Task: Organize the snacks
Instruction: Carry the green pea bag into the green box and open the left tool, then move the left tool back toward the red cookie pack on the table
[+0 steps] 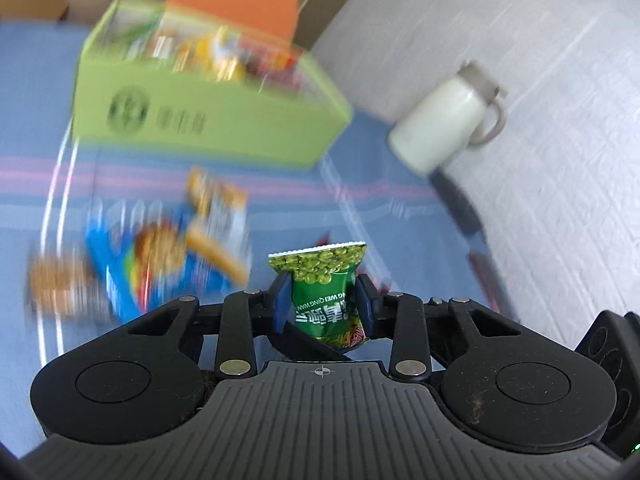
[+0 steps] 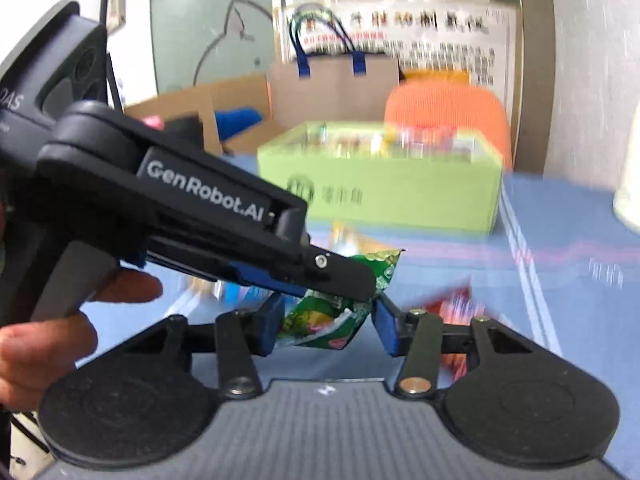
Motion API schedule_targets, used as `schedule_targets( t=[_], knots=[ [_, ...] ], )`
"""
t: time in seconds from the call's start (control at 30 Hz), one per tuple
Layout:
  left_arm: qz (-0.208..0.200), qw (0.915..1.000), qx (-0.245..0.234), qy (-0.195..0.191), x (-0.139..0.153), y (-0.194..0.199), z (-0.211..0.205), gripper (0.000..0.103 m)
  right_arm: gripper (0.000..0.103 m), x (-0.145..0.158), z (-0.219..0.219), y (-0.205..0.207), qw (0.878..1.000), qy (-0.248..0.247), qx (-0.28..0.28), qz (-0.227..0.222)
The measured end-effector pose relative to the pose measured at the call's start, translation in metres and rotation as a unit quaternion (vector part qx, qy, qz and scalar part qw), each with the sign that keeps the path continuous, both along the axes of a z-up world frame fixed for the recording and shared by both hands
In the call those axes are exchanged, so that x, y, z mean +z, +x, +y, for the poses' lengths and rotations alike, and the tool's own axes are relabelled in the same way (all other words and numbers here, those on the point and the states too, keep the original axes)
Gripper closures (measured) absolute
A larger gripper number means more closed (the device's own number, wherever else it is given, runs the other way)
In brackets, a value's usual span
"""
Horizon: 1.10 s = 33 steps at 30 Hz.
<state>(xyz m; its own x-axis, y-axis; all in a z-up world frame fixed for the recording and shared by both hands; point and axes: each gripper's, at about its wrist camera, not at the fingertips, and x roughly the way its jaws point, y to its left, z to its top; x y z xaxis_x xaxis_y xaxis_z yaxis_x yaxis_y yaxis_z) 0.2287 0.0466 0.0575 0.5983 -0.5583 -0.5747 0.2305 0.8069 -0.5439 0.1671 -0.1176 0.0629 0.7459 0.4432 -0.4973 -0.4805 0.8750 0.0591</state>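
My left gripper (image 1: 322, 304) is shut on a small green pea snack packet (image 1: 326, 292) and holds it above the blue cloth. In the right wrist view the left gripper (image 2: 360, 280) reaches in from the left with that packet (image 2: 328, 312). The packet lies between my right gripper's (image 2: 326, 324) blue pads, which stand a little apart from it. A lime green box (image 1: 208, 120) full of snacks stands at the back; it also shows in the right wrist view (image 2: 380, 184). Several loose snack packets (image 1: 160, 256) lie on the cloth at left.
A white flask with a grey lid (image 1: 448, 120) lies at the right by the wall. An orange chair back (image 2: 448, 108) and a paper bag with blue handles (image 2: 336, 88) stand behind the box. A red packet (image 2: 456, 304) lies beyond the right gripper.
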Motion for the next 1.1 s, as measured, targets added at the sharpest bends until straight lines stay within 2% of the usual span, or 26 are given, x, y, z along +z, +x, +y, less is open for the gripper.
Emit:
schedule_targets(
  t=[0.17, 0.3, 0.4, 0.5, 0.57, 0.6, 0.67, 0.7, 0.73, 0.77, 0.8, 0.83, 0.9, 0.97, 1.1],
  knots=[
    [-0.054, 0.9978, 0.032, 0.02, 0.044, 0.057, 0.009, 0.091, 0.047, 0.034, 0.016, 0.084, 0.998, -0.012, 0.023, -0.05],
    [-0.066, 0.9946, 0.066, 0.046, 0.058, 0.109, 0.023, 0.091, 0.047, 0.038, 0.033, 0.152, 0.998, -0.009, 0.047, -0.048],
    [-0.056, 0.9938, 0.08, 0.053, 0.053, 0.146, 0.033, 0.092, 0.047, 0.031, 0.049, 0.193, 0.997, -0.025, 0.06, -0.04],
    [-0.039, 0.993, 0.089, 0.067, 0.038, 0.178, 0.038, 0.092, 0.045, 0.016, 0.06, 0.236, 0.998, -0.029, 0.064, -0.009],
    [-0.032, 0.9914, 0.095, 0.084, 0.021, 0.193, 0.041, 0.089, 0.039, 0.001, 0.066, 0.253, 0.998, -0.038, 0.056, 0.011],
    [-0.023, 0.99, 0.103, 0.093, 0.012, 0.197, 0.041, 0.079, 0.038, -0.008, 0.066, 0.256, 0.997, -0.039, 0.057, 0.019],
    [-0.032, 0.9913, 0.098, 0.081, 0.001, 0.197, 0.044, 0.078, 0.034, -0.014, 0.061, 0.251, 0.998, -0.027, 0.054, 0.01],
    [-0.036, 0.9919, 0.099, 0.07, 0.001, 0.194, 0.047, 0.072, 0.032, -0.013, 0.059, 0.246, 0.998, -0.026, 0.05, 0.006],
    [-0.042, 0.9924, 0.1, 0.058, 0.003, 0.189, 0.052, 0.068, 0.023, -0.009, 0.056, 0.241, 0.999, -0.022, 0.05, 0.002],
    [-0.053, 0.9923, 0.103, 0.044, 0.008, 0.183, 0.057, 0.058, 0.013, -0.004, 0.052, 0.233, 0.999, -0.02, 0.046, -0.007],
    [-0.066, 0.9911, 0.11, 0.036, 0.014, 0.175, 0.061, 0.048, 0.008, 0.003, 0.047, 0.223, 0.999, -0.017, 0.045, -0.022],
    [-0.08, 0.9892, 0.118, 0.035, 0.021, 0.165, 0.063, 0.044, 0.001, 0.011, 0.041, 0.211, 0.998, -0.012, 0.044, -0.042],
    [-0.105, 0.9855, 0.126, 0.042, 0.035, 0.145, 0.065, 0.037, 0.001, 0.024, 0.027, 0.19, 0.997, -0.004, 0.041, -0.064],
    [-0.118, 0.9838, 0.126, 0.047, 0.042, 0.126, 0.063, 0.036, 0.001, 0.029, 0.01, 0.164, 0.997, 0.008, 0.033, -0.069],
    [-0.111, 0.9829, 0.124, 0.077, 0.041, 0.092, 0.045, 0.032, 0.0, 0.016, -0.021, 0.122, 0.999, 0.023, 0.01, -0.029]
  ],
)
